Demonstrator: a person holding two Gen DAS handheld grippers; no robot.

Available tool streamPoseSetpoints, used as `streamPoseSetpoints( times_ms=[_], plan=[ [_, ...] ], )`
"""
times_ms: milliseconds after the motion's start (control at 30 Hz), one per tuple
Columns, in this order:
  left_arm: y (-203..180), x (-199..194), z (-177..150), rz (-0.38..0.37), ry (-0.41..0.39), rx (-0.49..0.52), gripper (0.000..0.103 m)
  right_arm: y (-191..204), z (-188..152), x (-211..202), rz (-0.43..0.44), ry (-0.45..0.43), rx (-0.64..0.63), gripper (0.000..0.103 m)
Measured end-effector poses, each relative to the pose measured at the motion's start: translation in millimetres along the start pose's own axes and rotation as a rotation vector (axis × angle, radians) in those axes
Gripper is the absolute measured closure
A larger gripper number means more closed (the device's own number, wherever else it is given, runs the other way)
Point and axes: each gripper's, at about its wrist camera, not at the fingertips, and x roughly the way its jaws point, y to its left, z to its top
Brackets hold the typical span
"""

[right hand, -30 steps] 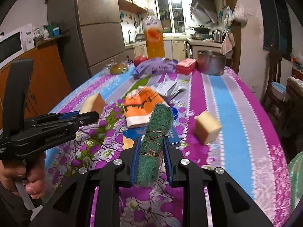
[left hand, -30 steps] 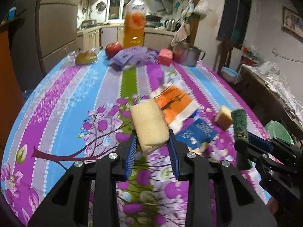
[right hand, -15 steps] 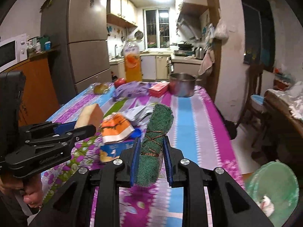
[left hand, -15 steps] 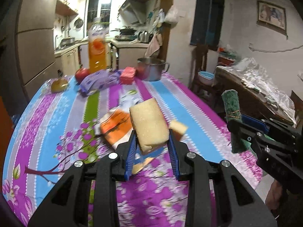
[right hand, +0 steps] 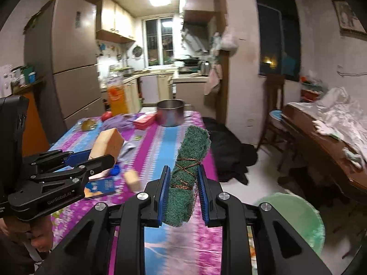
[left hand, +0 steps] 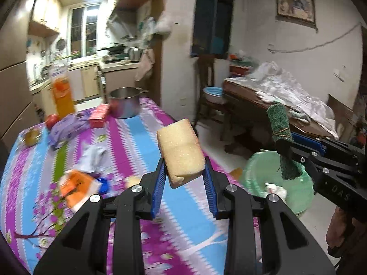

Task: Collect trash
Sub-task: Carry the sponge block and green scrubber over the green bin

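Kitchen table under a purple, blue and white flowered cloth (left hand: 128, 137), with both grippers lifted above it and each clamping a piece of trash.

Low in the left wrist frame, the left gripper (left hand: 184, 178) pinches a yellow sponge block (left hand: 181, 151) between its blue pads, the block standing up toward frame center. Low in the right wrist frame, the right gripper (right hand: 183, 191) is closed on a rolled green scouring pad (right hand: 187, 176) tied with brown cord, tilted up and to the right. At the lower right of both frames, a green bin (left hand: 263, 174) sits on the floor beside the table, white scraps inside it. On the cloth at the left lie an orange wrapper (left hand: 76, 186), a blue booklet (right hand: 103, 186) and a small sponge piece (right hand: 132, 180). Further back, toward the upper left, stand a steel pot (left hand: 125, 103), a red box (left hand: 98, 115), a purple bag (left hand: 68, 127) and an orange juice bottle (left hand: 62, 94).
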Motion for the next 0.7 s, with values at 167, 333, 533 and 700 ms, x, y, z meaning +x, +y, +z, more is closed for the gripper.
streamPoseSetpoints(
  times_ms=[167,333,533,700],
  plan=[
    [-51,21,12,-0.075,0.015,0.060,0.072,-51,-3,-21,-0.069,0.010,0.036,0.078],
    [-96,37,22,-0.145,0.027,0.107,0.072,-107,-14,-37,-0.129,0.045,0.089,0.078],
    [-142,64,23,-0.229,0.087,0.151,0.073,-162,-32,-44,-0.165,0.108,0.146,0.078],
    [-170,88,18,-0.261,0.145,0.184,0.072,-198,-44,-35,-0.166,0.176,0.199,0.078]
  ],
)
